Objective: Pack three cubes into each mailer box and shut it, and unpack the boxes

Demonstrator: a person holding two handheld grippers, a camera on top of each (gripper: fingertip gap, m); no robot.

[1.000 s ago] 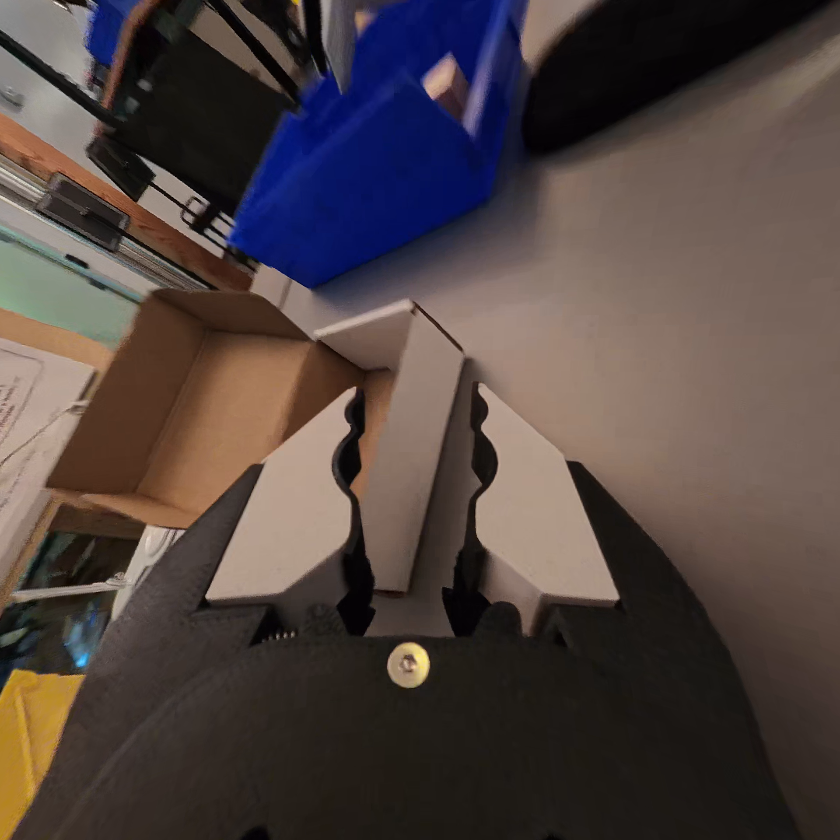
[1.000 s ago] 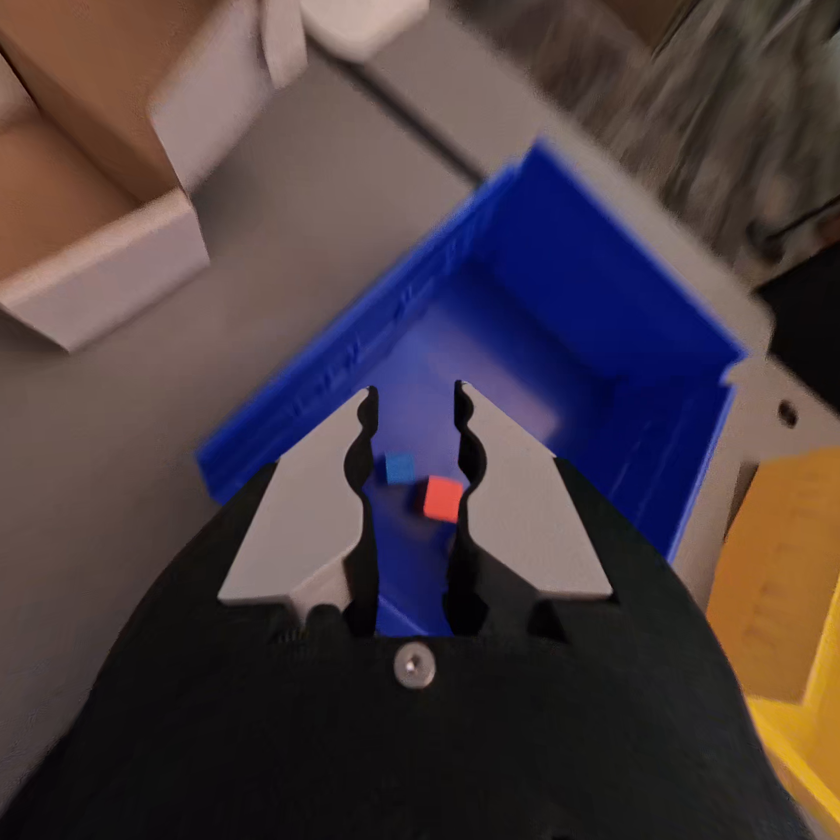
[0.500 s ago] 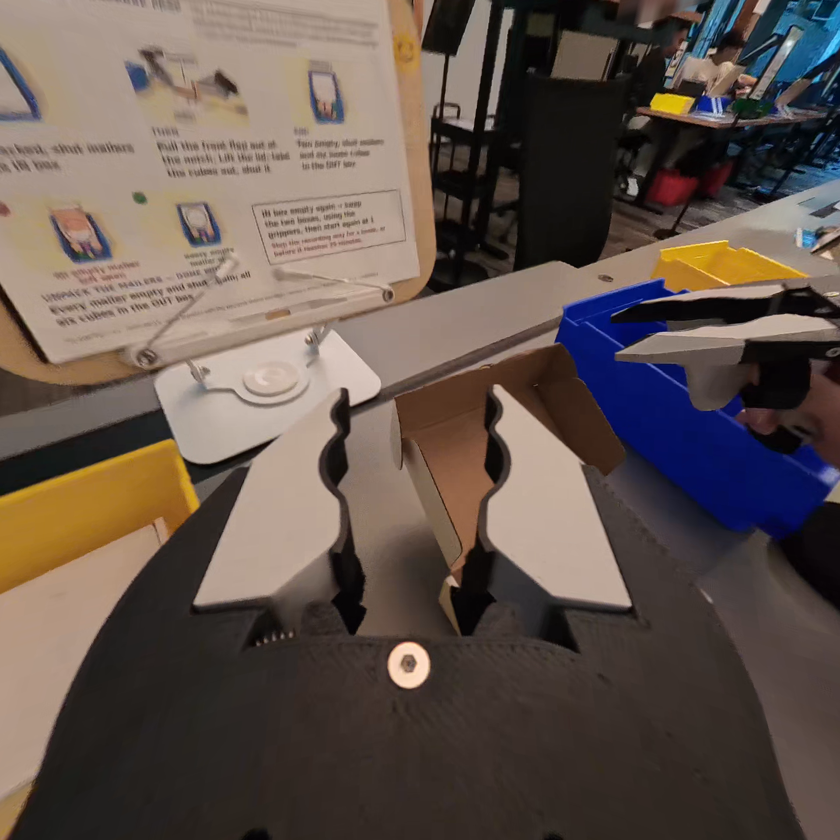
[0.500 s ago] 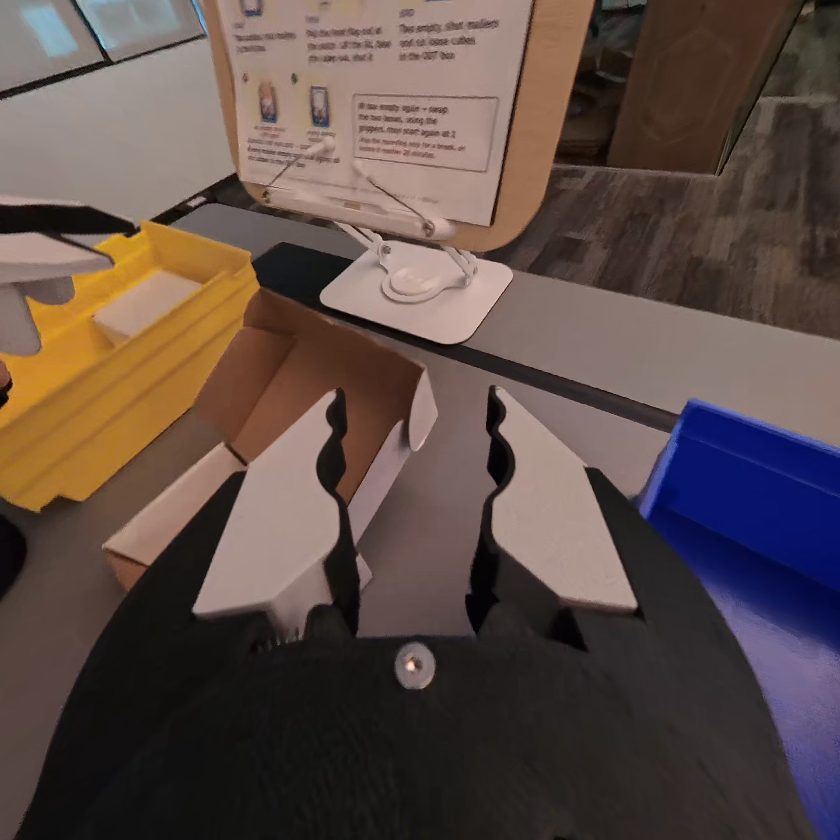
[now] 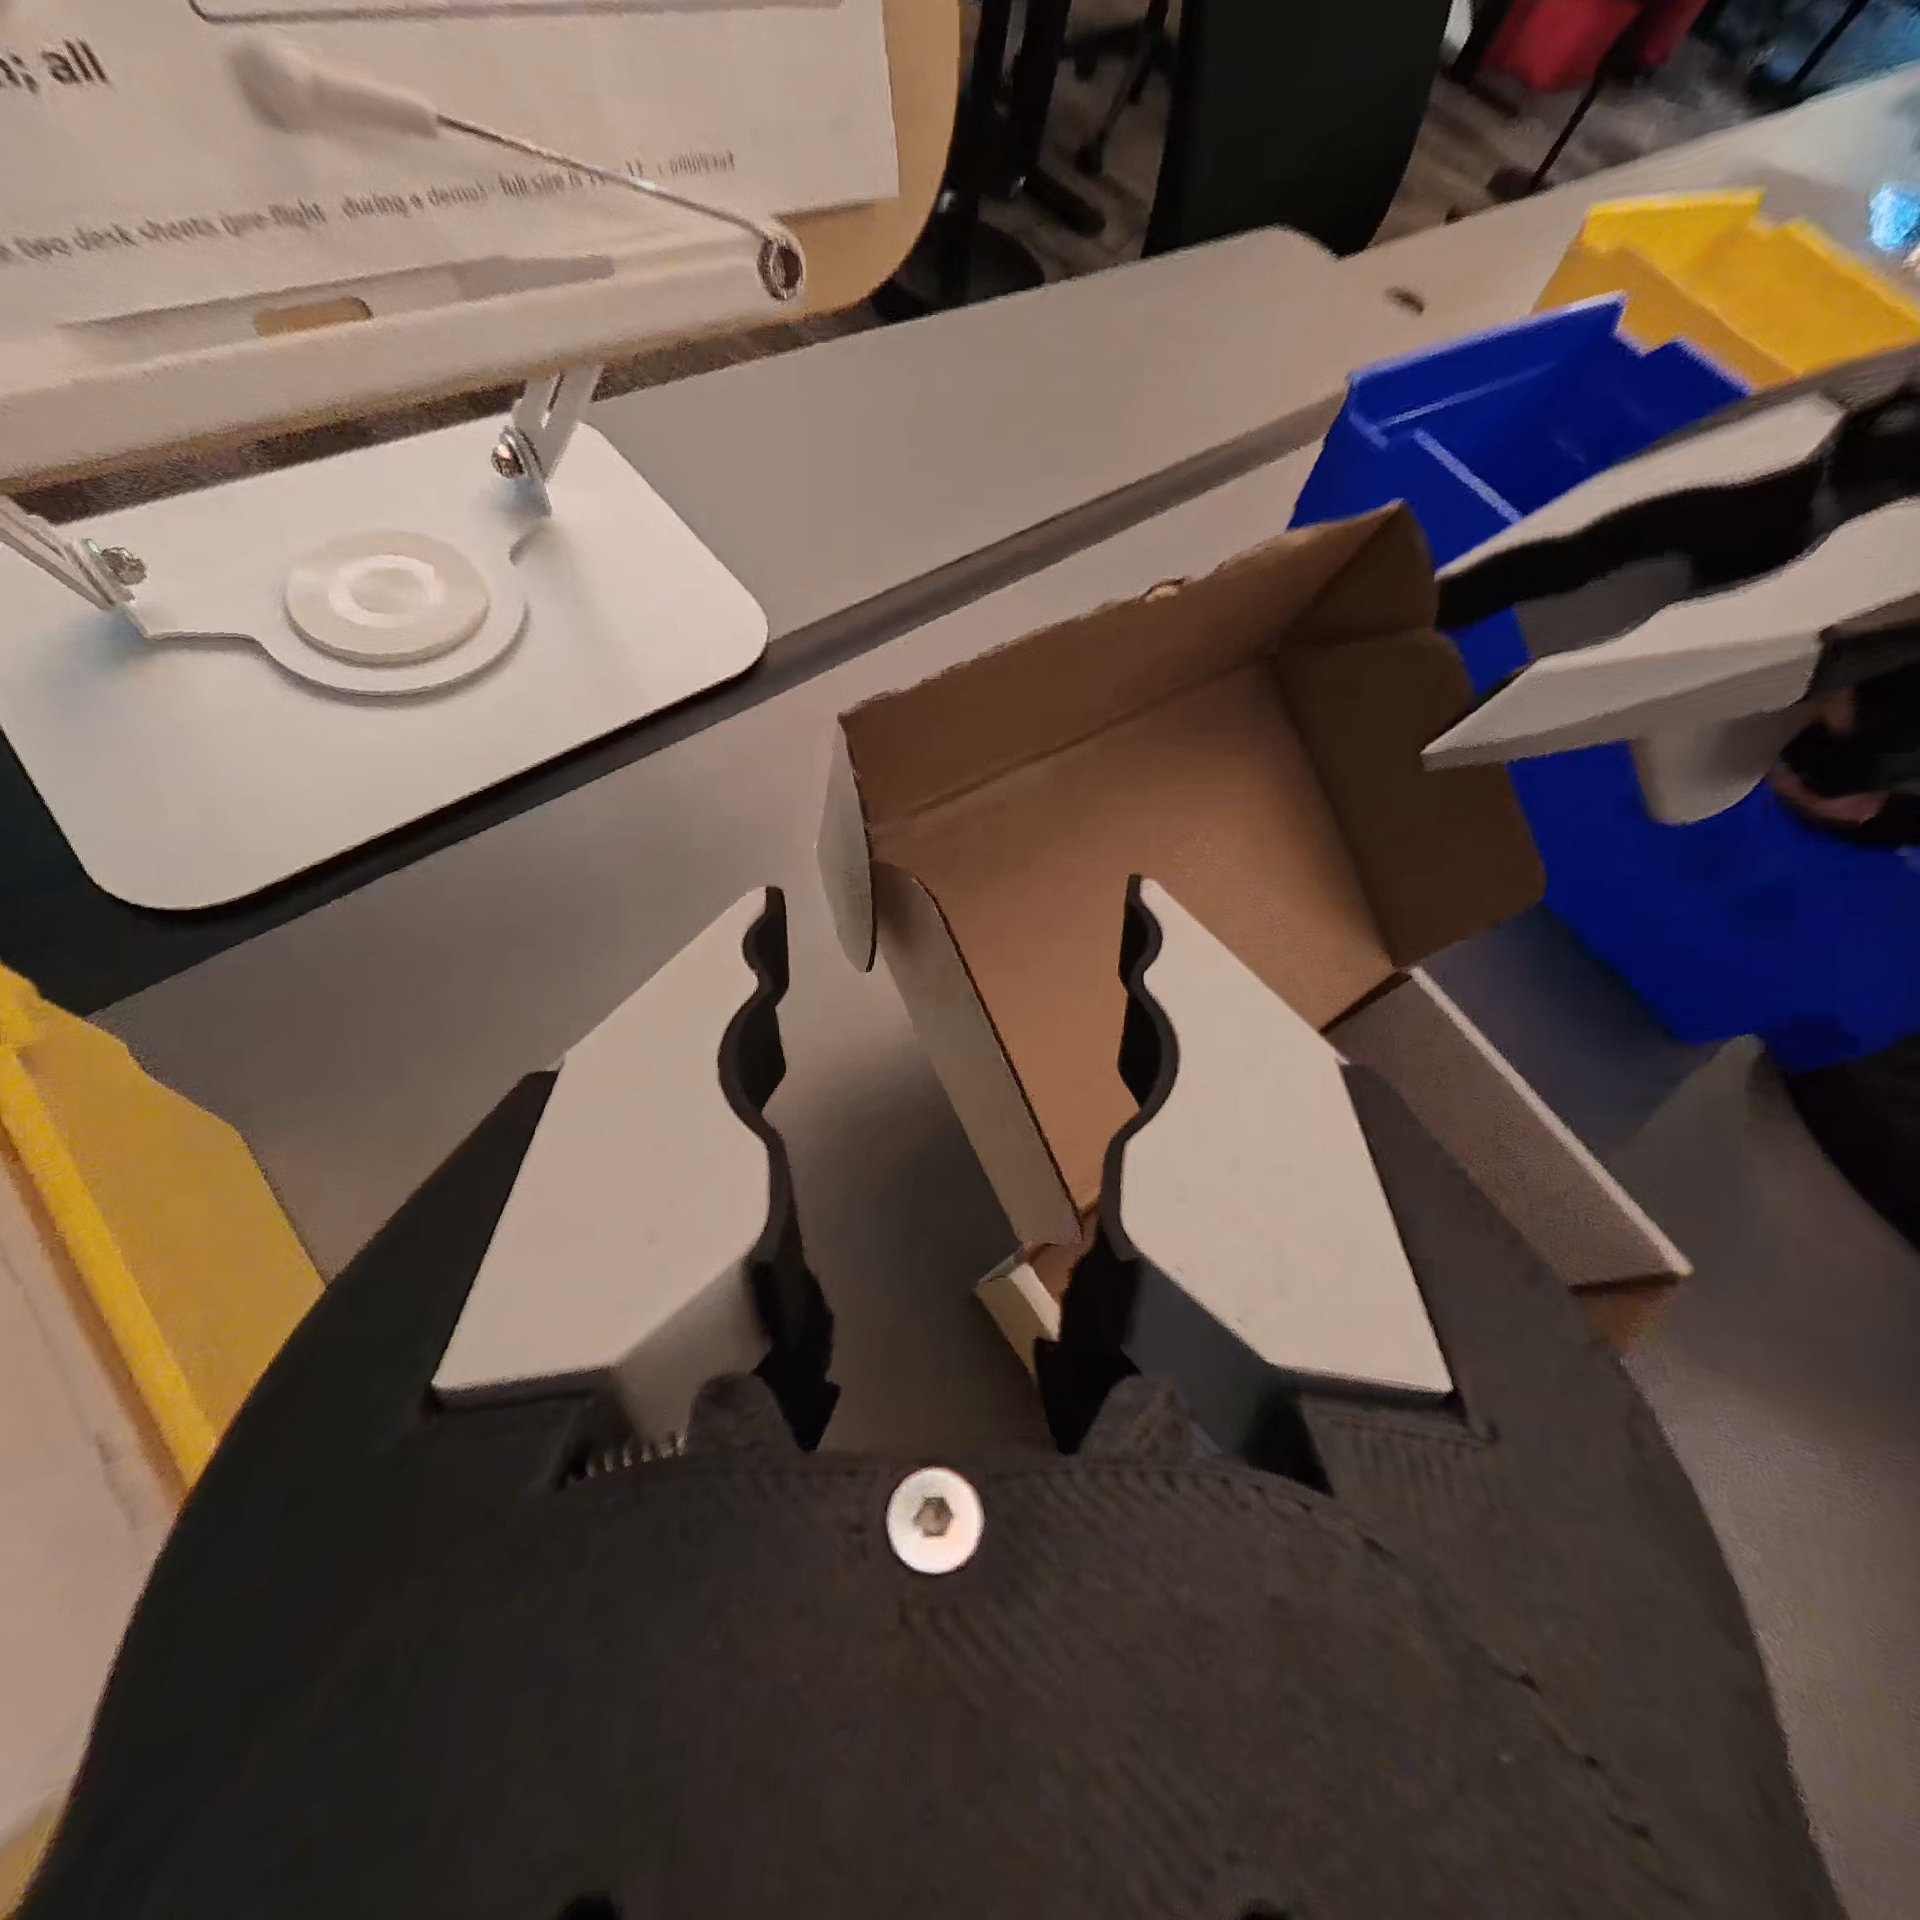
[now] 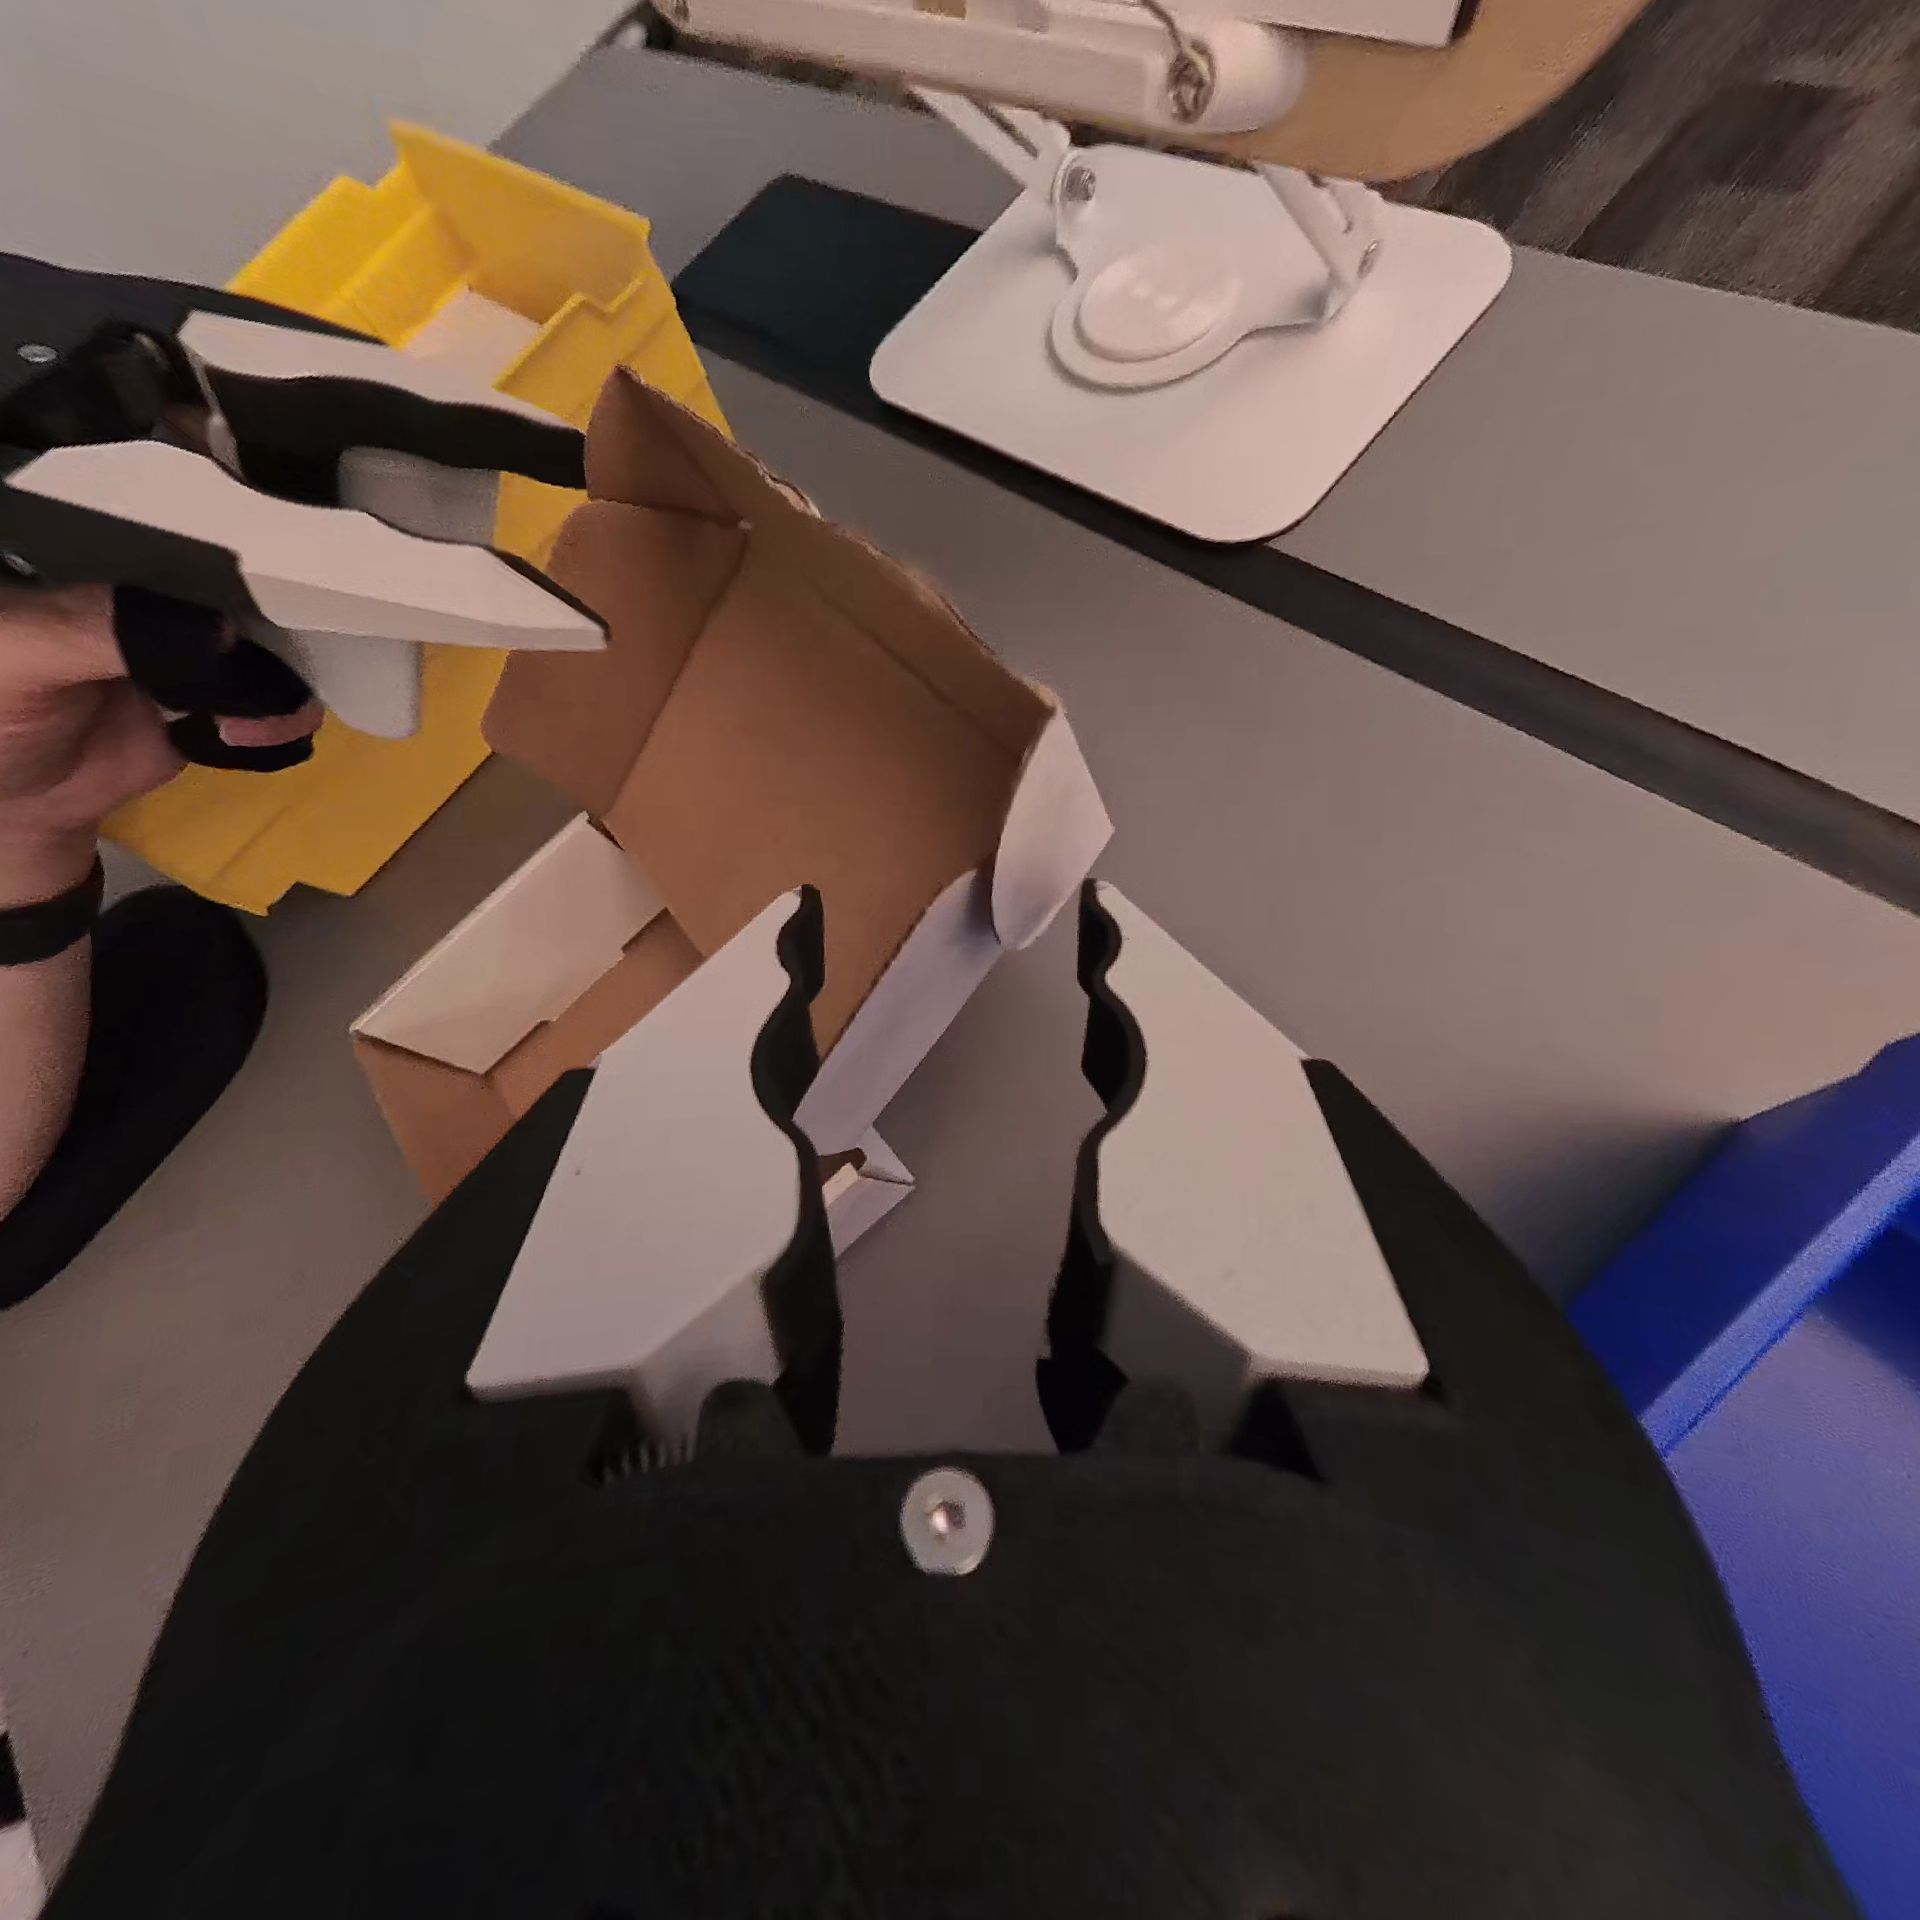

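both tongs, left (image 5: pixel 951 904) and right (image 6: pixel 940 899), gape empty beside the open, seemingly empty mailer box (image 5: pixel 1174 831).

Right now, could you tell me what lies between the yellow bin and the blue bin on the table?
In the right wrist view, the open mailer box stands between the yellow bin and the blue bin, its lid raised.

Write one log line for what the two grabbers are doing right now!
left gripper: open, empty, at lid's side | right gripper: open, empty, at other side | mailer box: lid up, between them | cubes: none visible
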